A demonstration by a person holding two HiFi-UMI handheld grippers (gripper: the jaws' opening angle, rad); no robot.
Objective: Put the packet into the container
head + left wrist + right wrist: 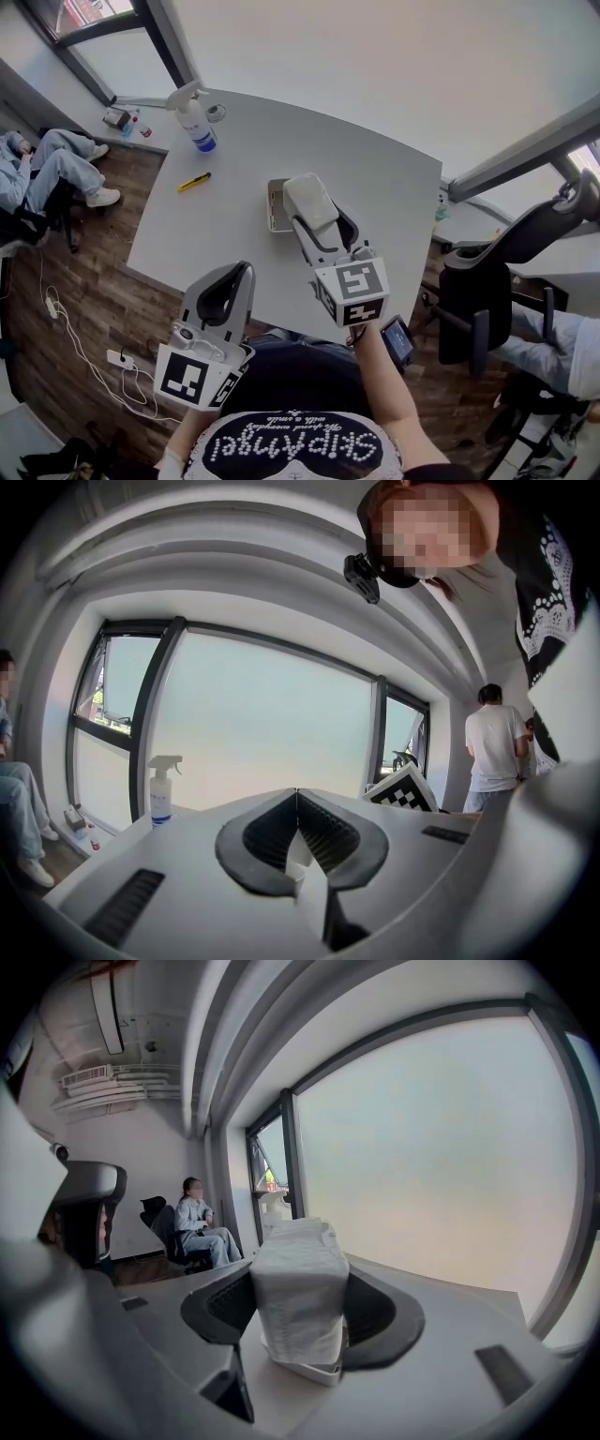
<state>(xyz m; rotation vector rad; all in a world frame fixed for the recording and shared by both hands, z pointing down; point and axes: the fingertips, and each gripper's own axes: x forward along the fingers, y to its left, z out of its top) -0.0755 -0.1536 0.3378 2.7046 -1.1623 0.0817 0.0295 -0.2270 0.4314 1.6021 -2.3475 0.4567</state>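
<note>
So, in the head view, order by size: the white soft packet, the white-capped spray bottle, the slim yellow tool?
Largest, look alike: white soft packet (nearer the camera) and white-capped spray bottle, so unranked.
Smallest: slim yellow tool.

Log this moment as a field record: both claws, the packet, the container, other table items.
left claw: shut, empty
right claw: shut on packet
packet: white, at container's right edge; inside or not unclear
container: white tray on grey table
others: spray bottle, yellow tool, both far left on table
</note>
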